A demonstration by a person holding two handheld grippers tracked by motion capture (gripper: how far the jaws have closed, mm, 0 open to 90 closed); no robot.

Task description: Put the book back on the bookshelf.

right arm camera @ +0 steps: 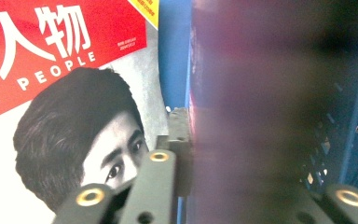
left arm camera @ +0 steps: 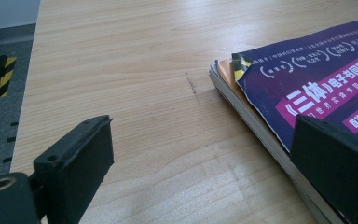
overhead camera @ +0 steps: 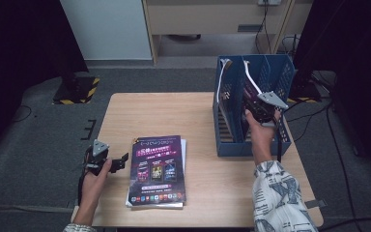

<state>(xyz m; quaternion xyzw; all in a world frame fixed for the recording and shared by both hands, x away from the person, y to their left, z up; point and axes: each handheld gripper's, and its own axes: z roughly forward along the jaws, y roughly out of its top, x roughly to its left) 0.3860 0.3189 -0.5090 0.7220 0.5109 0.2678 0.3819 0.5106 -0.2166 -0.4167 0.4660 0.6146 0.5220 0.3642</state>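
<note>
On the surface [overhead camera: 125,116], the blue file rack [overhead camera: 232,145] at right-centre receives a thin, floppy magazine [overhead camera: 251,87] pinched at its lower edge in my right gripper [overhead camera: 261,113], while my left gripper [overhead camera: 118,162], jaws spread, faces the stiffer stacked magazines [overhead camera: 157,169] lower centre.

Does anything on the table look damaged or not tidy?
Yes. The top purple magazine in the stack has a folded, worn corner, and the magazines beneath stick out unevenly. A dark scuff mark also shows on the wooden table.
</note>
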